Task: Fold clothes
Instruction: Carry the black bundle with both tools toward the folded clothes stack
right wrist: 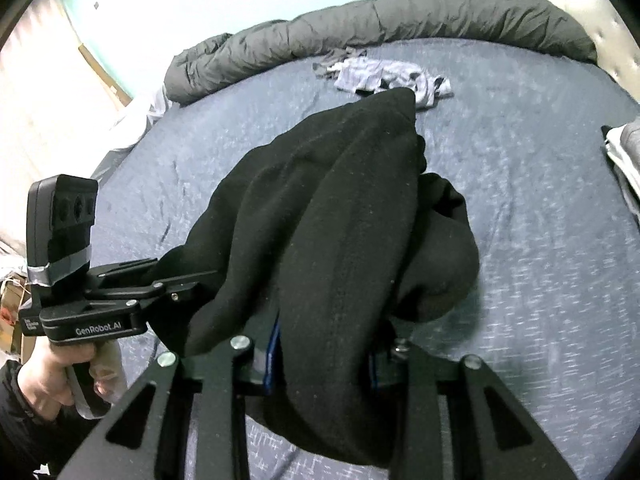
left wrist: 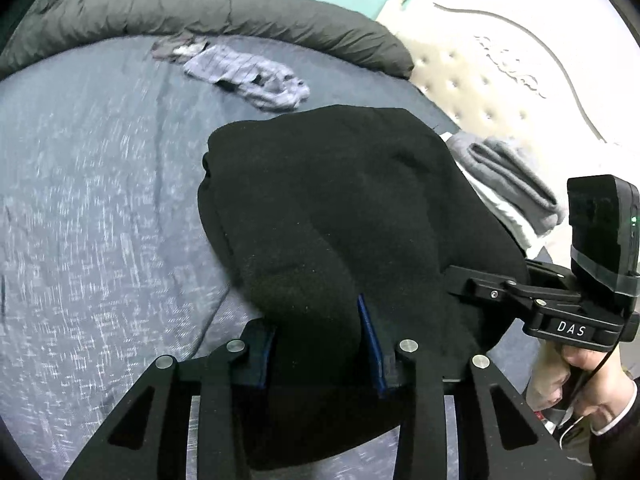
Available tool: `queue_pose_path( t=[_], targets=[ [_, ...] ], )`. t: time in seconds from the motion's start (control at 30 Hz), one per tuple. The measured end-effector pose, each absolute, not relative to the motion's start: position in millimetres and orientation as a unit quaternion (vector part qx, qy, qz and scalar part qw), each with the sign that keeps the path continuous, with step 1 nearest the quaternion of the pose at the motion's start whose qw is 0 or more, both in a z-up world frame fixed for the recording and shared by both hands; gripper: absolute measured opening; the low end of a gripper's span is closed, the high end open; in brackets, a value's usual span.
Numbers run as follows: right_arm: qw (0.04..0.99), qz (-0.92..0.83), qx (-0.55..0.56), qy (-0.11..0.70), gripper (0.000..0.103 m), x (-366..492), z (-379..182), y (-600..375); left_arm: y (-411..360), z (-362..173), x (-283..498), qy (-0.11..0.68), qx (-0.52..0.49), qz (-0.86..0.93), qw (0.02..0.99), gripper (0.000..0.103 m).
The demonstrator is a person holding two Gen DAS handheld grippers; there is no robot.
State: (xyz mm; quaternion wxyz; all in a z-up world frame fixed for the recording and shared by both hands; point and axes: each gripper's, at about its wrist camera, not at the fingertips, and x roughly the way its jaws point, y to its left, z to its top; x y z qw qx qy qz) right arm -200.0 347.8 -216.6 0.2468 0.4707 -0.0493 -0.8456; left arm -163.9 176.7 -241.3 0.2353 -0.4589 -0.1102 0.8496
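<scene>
Fingers of left gripper [left wrist: 320, 344] and right gripper [right wrist: 320, 356] both clamped on bulky black fleece garment [right wrist: 344, 216], held between them above blue-grey bedsheet [right wrist: 540, 240], bulk hanging toward far side; grippers equally near.

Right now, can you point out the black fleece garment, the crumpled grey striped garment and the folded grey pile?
black fleece garment [left wrist: 340, 200]: left wrist view, its bunched middle.
crumpled grey striped garment [right wrist: 384, 74]: right wrist view, its centre.
folded grey pile [left wrist: 508, 180]: left wrist view, top fold.
</scene>
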Motion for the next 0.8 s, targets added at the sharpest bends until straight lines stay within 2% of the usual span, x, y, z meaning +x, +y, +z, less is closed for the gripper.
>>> queue_pose_path(
  t=[0.43, 0.8],
  targets=[
    [0.236, -0.874, 0.424, -0.020, 0.031, -192, -142, 408, 252, -160, -173, -0.084, -0.420, 0.868, 0.251, 0.039],
    [0.204, -0.896, 0.394, -0.006, 0.031, -193, -79, 524, 373, -96, -199, -0.068, -0.393, 0.869, 0.294, 0.039]
  ],
)
